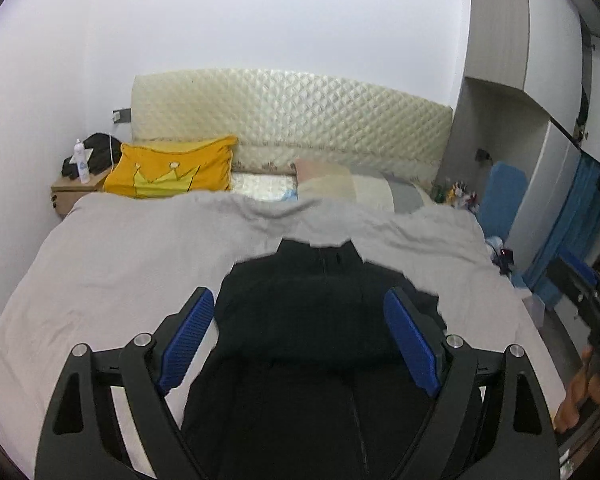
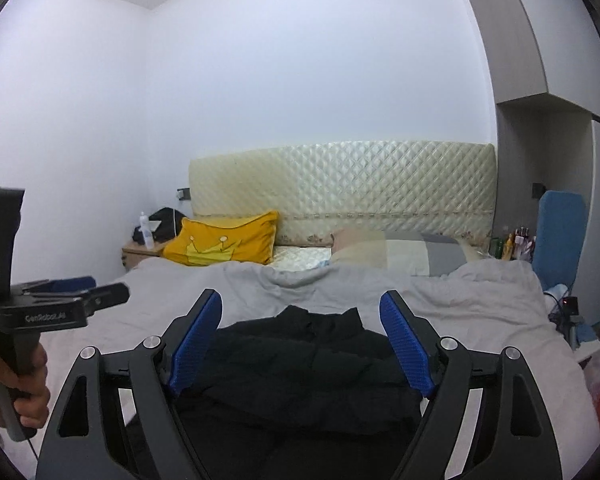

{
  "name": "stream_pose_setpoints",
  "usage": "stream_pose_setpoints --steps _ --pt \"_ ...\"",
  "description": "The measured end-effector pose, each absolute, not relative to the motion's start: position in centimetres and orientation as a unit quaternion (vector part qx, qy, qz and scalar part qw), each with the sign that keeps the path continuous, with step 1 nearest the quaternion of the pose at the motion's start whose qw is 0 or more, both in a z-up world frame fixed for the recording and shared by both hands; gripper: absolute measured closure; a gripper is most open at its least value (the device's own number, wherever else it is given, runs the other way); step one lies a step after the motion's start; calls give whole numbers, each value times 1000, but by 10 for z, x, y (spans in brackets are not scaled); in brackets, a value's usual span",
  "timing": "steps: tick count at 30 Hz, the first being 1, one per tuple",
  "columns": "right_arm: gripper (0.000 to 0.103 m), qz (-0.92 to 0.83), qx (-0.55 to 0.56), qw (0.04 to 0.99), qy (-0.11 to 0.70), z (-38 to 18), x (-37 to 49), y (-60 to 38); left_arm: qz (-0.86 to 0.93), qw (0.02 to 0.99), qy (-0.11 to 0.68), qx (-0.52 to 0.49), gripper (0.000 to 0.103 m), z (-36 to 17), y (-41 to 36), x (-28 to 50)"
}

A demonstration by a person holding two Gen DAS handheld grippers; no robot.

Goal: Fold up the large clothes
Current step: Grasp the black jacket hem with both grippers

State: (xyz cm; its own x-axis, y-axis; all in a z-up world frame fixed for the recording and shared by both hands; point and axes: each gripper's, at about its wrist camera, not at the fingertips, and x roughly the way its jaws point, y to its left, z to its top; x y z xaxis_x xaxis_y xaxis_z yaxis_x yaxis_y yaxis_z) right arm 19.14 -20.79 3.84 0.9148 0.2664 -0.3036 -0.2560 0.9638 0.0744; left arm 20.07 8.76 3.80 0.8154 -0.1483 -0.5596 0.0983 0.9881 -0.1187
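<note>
We see a bedroom with plain white walls and a bed (image 2: 480, 300) covered by a light grey sheet, which fills most of both views. A black garment (image 1: 320, 320) lies spread on the near middle of the bed, its collar end pointing toward the cream quilted headboard (image 2: 340, 192). Our left gripper (image 1: 300, 332) hangs over the garment with its jaws wide apart, holding nothing; the 2 blue pads (image 1: 190, 336) frame the dark cloth. Our right gripper (image 2: 302, 340) hangs likewise above the garment's near edge, jaws apart and empty. In the right wrist view the left gripper shows at the far left, gripped by a hand (image 2: 28, 384). A yellow pillow (image 1: 172, 170) with a crown print leans at the head of the bed on the left, and a pale pillow (image 2: 396, 254) in pink, cream and grey lies to its right. Beside the bed on the left stands a wooden nightstand (image 1: 72, 192) carrying a white bottle (image 1: 82, 162) and a black bag (image 1: 98, 150). On the right side rise grey wardrobe panels (image 2: 540, 40), with a blue cushion (image 2: 560, 224) and small bottles (image 2: 516, 246) below.
</note>
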Motion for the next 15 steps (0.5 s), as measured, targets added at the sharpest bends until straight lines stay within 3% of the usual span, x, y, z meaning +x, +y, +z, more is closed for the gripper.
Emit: stream_pose_setpoints --steps 7,15 --pt "22 150 51 965 208 9 145 -232 -71 933 349 -48 16 -7 117 149" --pt "22 136 74 949 276 -62 127 -267 -60 899 423 -91 16 -96 158 132"
